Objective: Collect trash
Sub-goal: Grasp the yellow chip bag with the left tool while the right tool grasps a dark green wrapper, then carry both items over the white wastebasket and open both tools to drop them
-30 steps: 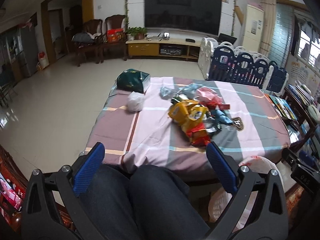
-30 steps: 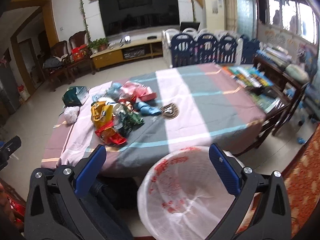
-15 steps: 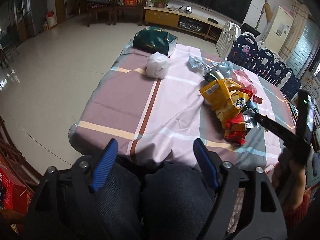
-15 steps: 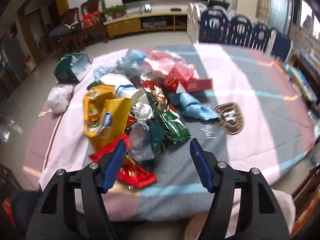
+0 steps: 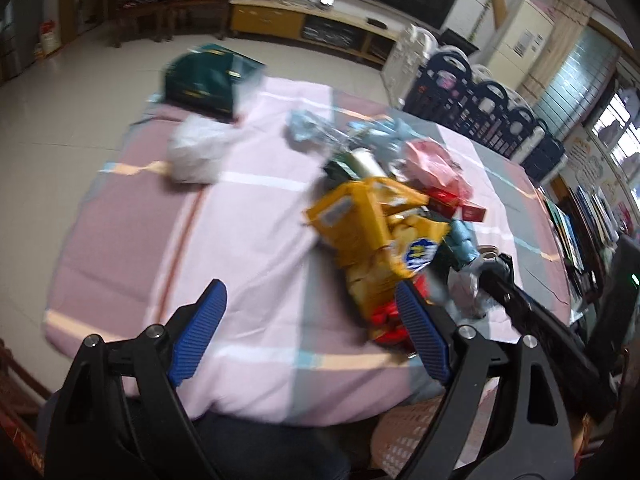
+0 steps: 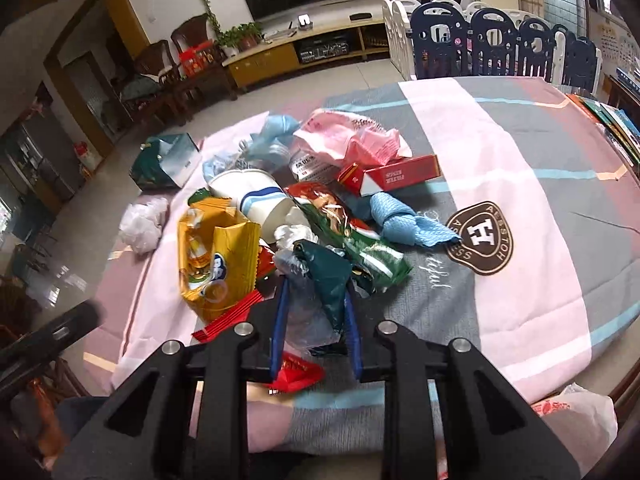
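A pile of trash lies on the striped tablecloth (image 6: 520, 160): a yellow snack bag (image 6: 216, 256), a paper cup (image 6: 256, 200), a green wrapper (image 6: 352, 232), a red box (image 6: 400, 176), pink plastic (image 6: 352, 136) and a blue cloth (image 6: 404, 220). My right gripper (image 6: 314, 286) is shut on a dark green wrapper and clear plastic (image 6: 320, 284) at the pile's near edge. My left gripper (image 5: 308, 300) is open and empty over the near table edge, left of the yellow bag (image 5: 380, 232). The right gripper shows in the left wrist view (image 5: 494, 268).
A white crumpled bag (image 5: 196, 152) and a dark green bag (image 5: 204, 80) lie at the table's far left. A bin lined with white plastic (image 6: 572, 412) stands below the near table edge. A playpen fence (image 6: 500, 40) stands behind the table.
Both grippers have moved forward over the table. My right gripper has closed from open onto the green wrapper and plastic. My left gripper stays open.
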The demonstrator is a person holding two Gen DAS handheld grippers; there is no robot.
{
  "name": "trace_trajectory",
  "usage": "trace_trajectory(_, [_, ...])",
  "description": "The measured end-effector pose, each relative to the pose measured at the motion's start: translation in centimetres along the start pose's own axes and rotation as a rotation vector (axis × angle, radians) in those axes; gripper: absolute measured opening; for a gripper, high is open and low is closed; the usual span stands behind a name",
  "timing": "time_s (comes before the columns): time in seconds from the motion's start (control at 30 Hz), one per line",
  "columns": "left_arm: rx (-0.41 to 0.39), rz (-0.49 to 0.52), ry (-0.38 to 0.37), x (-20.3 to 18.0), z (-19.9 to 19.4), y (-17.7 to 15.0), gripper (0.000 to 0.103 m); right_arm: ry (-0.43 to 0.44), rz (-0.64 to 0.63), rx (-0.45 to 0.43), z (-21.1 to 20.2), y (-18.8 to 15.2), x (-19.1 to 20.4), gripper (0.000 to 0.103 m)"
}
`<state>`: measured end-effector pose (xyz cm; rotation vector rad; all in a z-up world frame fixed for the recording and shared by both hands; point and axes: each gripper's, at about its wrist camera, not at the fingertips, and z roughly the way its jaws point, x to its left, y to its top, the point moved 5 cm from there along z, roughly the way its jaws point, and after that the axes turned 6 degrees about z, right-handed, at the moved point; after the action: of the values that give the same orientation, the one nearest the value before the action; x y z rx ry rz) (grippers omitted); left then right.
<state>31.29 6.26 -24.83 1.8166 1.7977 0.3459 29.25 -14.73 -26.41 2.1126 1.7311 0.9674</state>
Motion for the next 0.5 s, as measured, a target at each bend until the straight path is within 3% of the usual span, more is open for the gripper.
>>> trace_trajectory(0.2, [0.109,0.052,-0.009,-3.8,6.7,1.6,0.086,-0.044,-0.032,0.011,-1.7,-1.7,-1.8,0.026])
trace_trajectory(0.27, [0.132,0.027,-0.037,-3.8,8.1,1.5,0.063,-0.048,-0.014,0.012,-2.6,-2.6,-3.0,0.026])
trace_trajectory(0.33, [0.125,0.001,-0.118,-3.6,8.4,1.4,0.040,-0.056,-0.004,0.011,-3.4,-3.3,-4.0,0.026])
trace_trajectory(0.4, [0.114,0.008,-0.123,-3.6,8.4,1.4,0.028,-0.066,0.009,0.013,-3.9,-4.1,-5.0,0.026])
trace_trajectory(0.43, [0.104,0.022,-0.125,-3.6,8.3,1.5,0.015,-0.072,0.013,0.014,-4.0,-4.3,-5.3,0.026])
trace_trajectory(0.5, [0.086,0.035,-0.127,-3.6,7.8,1.5,0.010,-0.086,0.021,0.013,-4.3,-4.8,-6.0,0.026])
